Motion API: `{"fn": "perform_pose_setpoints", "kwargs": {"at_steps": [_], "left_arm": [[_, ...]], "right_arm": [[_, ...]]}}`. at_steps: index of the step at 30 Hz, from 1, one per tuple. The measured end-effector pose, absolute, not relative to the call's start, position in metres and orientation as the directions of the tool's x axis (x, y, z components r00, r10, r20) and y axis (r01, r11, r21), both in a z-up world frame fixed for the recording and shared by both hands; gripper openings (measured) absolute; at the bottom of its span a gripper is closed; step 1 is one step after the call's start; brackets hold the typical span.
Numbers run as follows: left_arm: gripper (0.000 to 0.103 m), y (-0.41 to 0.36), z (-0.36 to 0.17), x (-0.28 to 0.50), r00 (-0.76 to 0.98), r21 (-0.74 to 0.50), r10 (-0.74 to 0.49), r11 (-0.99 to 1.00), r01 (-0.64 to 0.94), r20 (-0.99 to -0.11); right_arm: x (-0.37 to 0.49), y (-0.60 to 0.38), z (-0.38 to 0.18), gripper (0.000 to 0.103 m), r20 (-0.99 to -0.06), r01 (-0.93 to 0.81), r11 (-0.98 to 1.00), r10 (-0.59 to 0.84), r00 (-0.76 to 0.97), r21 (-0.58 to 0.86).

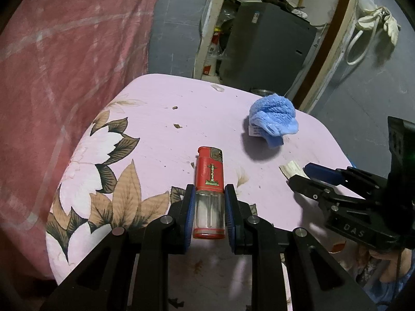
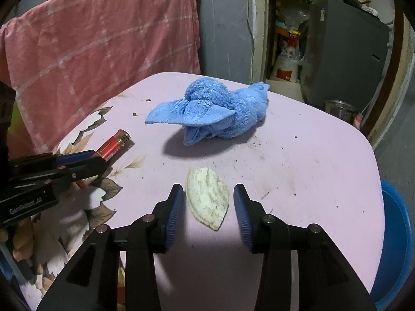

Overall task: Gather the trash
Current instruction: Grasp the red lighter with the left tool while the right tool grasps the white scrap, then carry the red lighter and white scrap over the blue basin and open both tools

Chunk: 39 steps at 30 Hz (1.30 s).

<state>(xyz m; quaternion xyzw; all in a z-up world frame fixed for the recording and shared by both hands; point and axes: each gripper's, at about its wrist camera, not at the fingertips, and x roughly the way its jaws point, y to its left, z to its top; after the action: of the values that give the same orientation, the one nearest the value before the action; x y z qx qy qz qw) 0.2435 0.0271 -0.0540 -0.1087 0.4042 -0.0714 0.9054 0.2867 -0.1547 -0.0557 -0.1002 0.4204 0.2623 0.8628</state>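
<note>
A red lighter with a clear lower half [image 1: 209, 191] lies on the pink flowered table [image 1: 166, 134]. My left gripper [image 1: 209, 207] straddles its clear end, with the jaws close on both sides and a thin gap showing. In the right wrist view the lighter [image 2: 114, 146] pokes out past the left gripper [image 2: 101, 162]. A pale, leaf-shaped peel [image 2: 208, 198] lies between the open jaws of my right gripper [image 2: 208, 207], touching neither pad. In the left wrist view the right gripper [image 1: 298, 173] is over the peel [image 1: 291, 169].
A crumpled blue cloth [image 2: 212, 110] sits mid-table, also in the left wrist view [image 1: 272, 119]. Small crumbs [image 1: 176, 125] dot the table. A pink towel [image 2: 103, 44] hangs behind at left. A blue basin [image 2: 396, 246] sits below the table's right edge. A metal can [image 2: 339, 110] stands beyond.
</note>
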Motion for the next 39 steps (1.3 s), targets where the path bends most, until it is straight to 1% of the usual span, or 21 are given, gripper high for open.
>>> {"fn": "perform_pose_setpoints", "kwargs": {"at_steps": [2,4,12,16,22,28,34,39], "left_arm": [[0.018,0.026,-0.054,0.244,0.666,-0.251,-0.215,0.967,0.043,-0.714],[0.018,0.024,-0.055,0.243,0.669,-0.243,-0.211,0.969,0.046,-0.713],[0.018,0.018,-0.053,0.239,0.673,-0.250,-0.225,0.966,0.061,-0.705],[0.018,0.015,-0.047,0.231,0.697,-0.258,-0.235,0.963,0.073,-0.677],[0.018,0.006,-0.037,0.213,0.762,-0.291,-0.272,0.950,0.115,-0.588],[0.018,-0.012,-0.015,0.199,0.834,-0.265,-0.266,0.953,0.150,-0.483],[0.018,-0.044,0.015,0.193,0.897,-0.247,-0.269,0.950,0.189,-0.350],[0.018,-0.072,0.034,0.193,0.923,-0.237,-0.280,0.946,0.219,-0.264]], "right_arm": [[0.289,-0.154,-0.057,0.038,-0.783,-0.538,0.842,0.362,0.505,0.042],[0.288,-0.153,-0.057,0.033,-0.785,-0.545,0.837,0.361,0.504,0.035],[0.281,-0.161,-0.056,0.032,-0.760,-0.543,0.839,0.380,0.526,0.044],[0.268,-0.164,-0.055,0.032,-0.727,-0.542,0.840,0.397,0.560,0.041],[0.247,-0.186,-0.033,0.032,-0.606,-0.512,0.858,0.425,0.672,0.035],[0.223,-0.205,-0.004,0.032,-0.462,-0.475,0.880,0.425,0.778,0.010],[0.198,-0.235,0.028,0.032,-0.298,-0.398,0.917,0.374,0.878,-0.022],[0.184,-0.271,0.053,0.032,-0.178,-0.309,0.950,0.298,0.938,-0.043]]}}
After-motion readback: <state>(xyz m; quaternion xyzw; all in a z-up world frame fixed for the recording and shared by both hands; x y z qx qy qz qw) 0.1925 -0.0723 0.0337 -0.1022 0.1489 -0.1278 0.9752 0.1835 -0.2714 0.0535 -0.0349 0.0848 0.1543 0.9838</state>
